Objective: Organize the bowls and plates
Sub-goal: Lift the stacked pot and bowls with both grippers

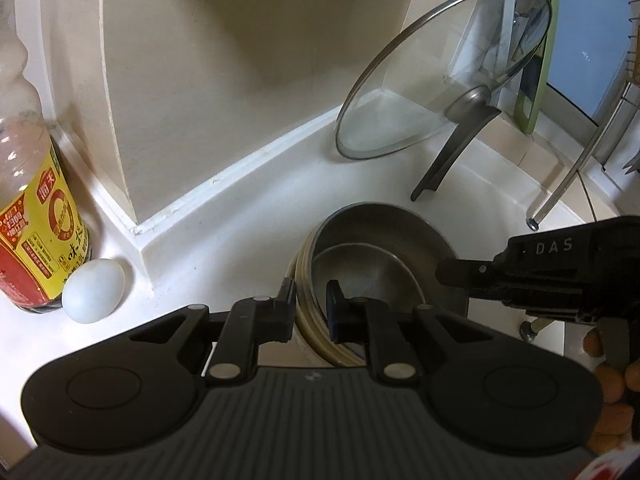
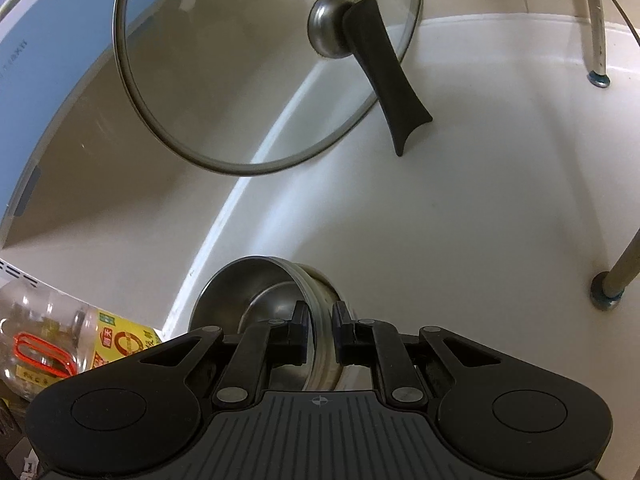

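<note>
On the white worktop [image 1: 240,216], nested steel bowls [image 1: 384,256] sit inside ringed bowls, each rim side pinched by the left hand-held gripper [image 1: 310,308] and right hand-held gripper [image 2: 320,332].

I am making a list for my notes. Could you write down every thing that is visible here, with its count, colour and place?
bowls: at least two, steel, nested on the counter, rims clamped from both sides
lid: one, glass with black handle, leaning on the wall behind the bowls
bottle: one, clear with yellow-red label, far left
egg: one, white, beside the bottle
rack legs: two seen, metal, on the right
counter: one, white
left gripper: black, fingers shut on the bowls' near rim
right gripper: black, fingers shut on the opposite rim
hand: one, lower right, holding the right gripper
</note>
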The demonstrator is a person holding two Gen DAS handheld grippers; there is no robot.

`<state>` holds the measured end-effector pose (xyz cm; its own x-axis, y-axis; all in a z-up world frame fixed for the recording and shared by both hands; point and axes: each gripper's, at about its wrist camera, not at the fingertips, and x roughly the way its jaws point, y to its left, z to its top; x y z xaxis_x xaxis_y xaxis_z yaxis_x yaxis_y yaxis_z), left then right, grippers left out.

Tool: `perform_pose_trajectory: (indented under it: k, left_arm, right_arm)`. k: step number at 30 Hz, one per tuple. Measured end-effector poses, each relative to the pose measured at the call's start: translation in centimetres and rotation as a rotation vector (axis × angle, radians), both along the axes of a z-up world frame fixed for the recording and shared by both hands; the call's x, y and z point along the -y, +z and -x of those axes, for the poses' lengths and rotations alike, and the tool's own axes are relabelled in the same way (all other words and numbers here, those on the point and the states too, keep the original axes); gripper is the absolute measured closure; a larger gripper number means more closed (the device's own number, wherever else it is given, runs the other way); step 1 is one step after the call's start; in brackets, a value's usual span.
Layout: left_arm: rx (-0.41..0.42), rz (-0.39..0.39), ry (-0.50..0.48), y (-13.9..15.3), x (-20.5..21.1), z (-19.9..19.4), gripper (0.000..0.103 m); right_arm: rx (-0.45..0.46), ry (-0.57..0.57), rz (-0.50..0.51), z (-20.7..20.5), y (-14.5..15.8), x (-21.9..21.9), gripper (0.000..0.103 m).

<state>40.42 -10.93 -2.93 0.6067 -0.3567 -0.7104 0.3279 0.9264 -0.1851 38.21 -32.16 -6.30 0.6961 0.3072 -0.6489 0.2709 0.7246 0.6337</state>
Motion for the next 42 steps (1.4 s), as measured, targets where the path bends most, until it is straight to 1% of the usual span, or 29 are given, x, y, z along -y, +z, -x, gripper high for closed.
perform_pose_trajectory:
  k: [3,9,12,15,17,19,21,24,29,32,33,34,36,42]
  left_arm:
    - [-0.012,0.002,0.000,0.1,-0.1,-0.2,0.090]
    - [-0.019,-0.008,-0.002,0.1,0.1,-0.5,0.090]
    - [-0.023,-0.004,0.004,0.1,0.0,-0.5,0.089]
    - [-0.003,-0.038,0.018,0.1,0.3,-0.4,0.085]
    - [0.005,-0.051,0.025,0.1,0.5,-0.5,0.083]
    - [-0.002,-0.061,0.030,-0.2,0.6,-0.7,0.081]
    - [-0.015,-0.066,0.038,-0.5,0.6,-0.9,0.078]
    - [-0.032,-0.072,0.052,-1.1,0.7,-1.2,0.074]
    - [-0.052,-0.078,0.058,-1.6,1.1,-1.6,0.074]
    - [-0.058,-0.075,0.050,-1.7,1.1,-1.6,0.074]
    - [-0.062,-0.072,0.048,-1.8,1.2,-1.5,0.075]
    - [-0.065,-0.069,0.046,-1.8,1.2,-1.5,0.075]
    - [-0.065,-0.062,0.037,-1.8,1.2,-1.3,0.079]
    - [-0.058,-0.075,0.042,-1.8,1.1,-0.5,0.079]
  right_arm:
    - [-0.014,0.006,0.008,-0.2,0.2,-0.1,0.090]
    - [-0.034,0.003,-0.026,-0.4,0.0,0.3,0.090]
    - [-0.022,0.016,-0.004,-0.6,-0.1,0.2,0.090]
    - [-0.007,0.031,0.023,-0.4,0.1,-0.1,0.090]
    - [0.002,0.043,0.063,-0.4,0.3,-0.4,0.086]
    - [0.004,0.043,0.097,-0.4,0.2,-0.7,0.073]
    - [0.006,0.039,0.121,-0.3,0.1,-0.8,0.069]
    - [0.011,0.047,0.105,-0.4,-0.4,-0.8,0.069]
    - [0.008,0.078,0.113,-0.9,-1.1,-1.4,0.069]
    - [0.006,0.086,0.140,-1.2,-1.3,-1.8,0.072]
    - [0.005,0.086,0.152,-1.2,-1.4,-1.9,0.075]
    - [0.004,0.086,0.161,-1.1,-1.4,-2.0,0.076]
    - [0.005,0.089,0.164,-1.0,-1.4,-2.0,0.076]
    - [0.005,0.114,0.186,-0.8,-1.4,-2.5,0.078]
